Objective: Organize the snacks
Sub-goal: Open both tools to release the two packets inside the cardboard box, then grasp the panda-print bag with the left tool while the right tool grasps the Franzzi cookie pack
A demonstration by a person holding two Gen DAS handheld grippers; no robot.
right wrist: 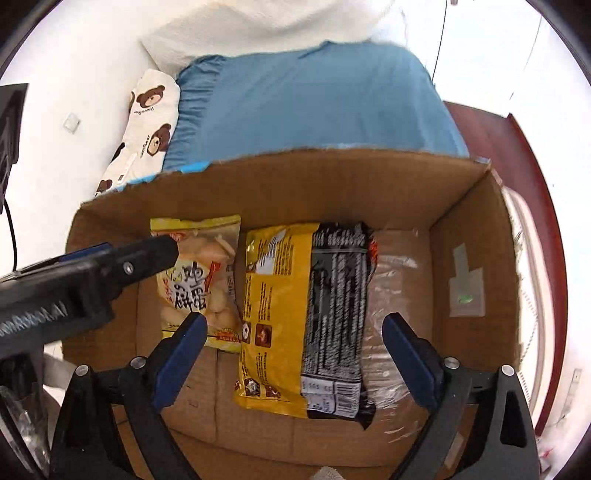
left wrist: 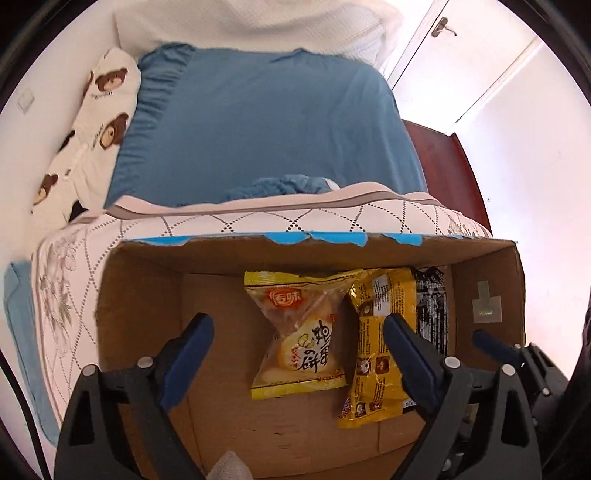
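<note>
Cardboard box (right wrist: 469, 229): open-topped, torn top edge with blue tape remnants, standing against a bed with a blue sheet (left wrist: 258, 122). A taped patch sits on its inner right wall.

Contents, on the box floor:
- Egg-biscuit packet (left wrist: 295, 332): pale yellow with a clear window showing round biscuits, flat, at 12 o'clock from the left claw in the left wrist view.
- Yellow snack packet (right wrist: 275, 314): printed back face up, just to the right of the biscuit packet, edges touching or slightly overlapping.
- Black packet (right wrist: 338, 325): barcode end nearest the camera, tucked against and partly under the yellow packet's right side.
- Clear plastic wrap (right wrist: 391, 295): at 3 o'clock from the black packet; what it holds cannot be told.

Left claw (left wrist: 299, 354): jaws spread wide, nothing between them, hovering above the biscuit packet. In the right wrist view it enters from 9 o'clock.

Right claw (right wrist: 291, 347): jaws spread wide, gripping nothing, above the yellow and black packets.

Surroundings: bear-print pillow (left wrist: 92, 125) at 10 o'clock, white blanket (left wrist: 258, 26) at 12 o'clock, red-brown wooden floor (left wrist: 443, 162) at 2 o'clock.
</note>
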